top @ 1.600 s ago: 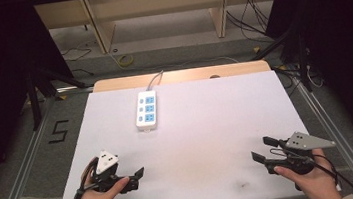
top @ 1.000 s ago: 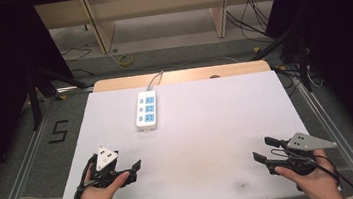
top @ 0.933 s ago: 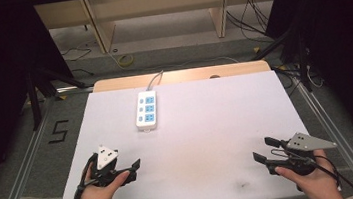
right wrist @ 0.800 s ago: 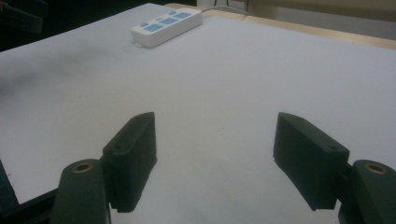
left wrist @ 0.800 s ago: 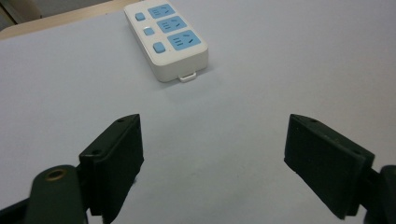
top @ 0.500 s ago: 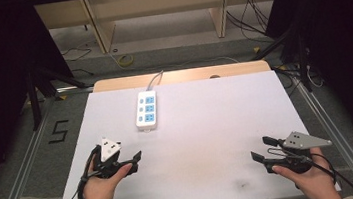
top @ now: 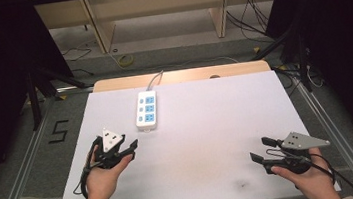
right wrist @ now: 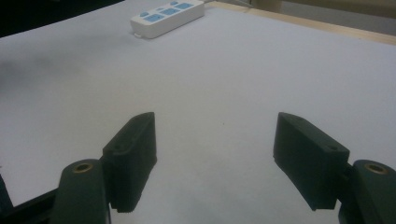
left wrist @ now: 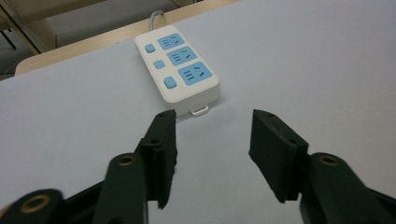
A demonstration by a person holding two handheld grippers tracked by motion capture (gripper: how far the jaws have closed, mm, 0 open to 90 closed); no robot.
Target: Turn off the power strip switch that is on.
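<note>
A person's left gripper [top: 129,149] has moved up the white table [top: 209,141] toward a white power strip [top: 147,110] in the past second and a half, closing much of the gap from the near edge. Its jaws stand wide apart and hold nothing; in the left gripper view, the strip [left wrist: 179,70] lies just ahead of them, its near end close to the tips but not touching. The strip sits flat at the far middle of the table, three blue sockets up, cord trailing off the back edge. The right gripper [top: 263,150] has barely shifted, resting near the front right corner, jaws likewise spread and empty, well apart from the strip. The advance suggests the left hand is reaching for the strip; no grasp has begun.
</note>
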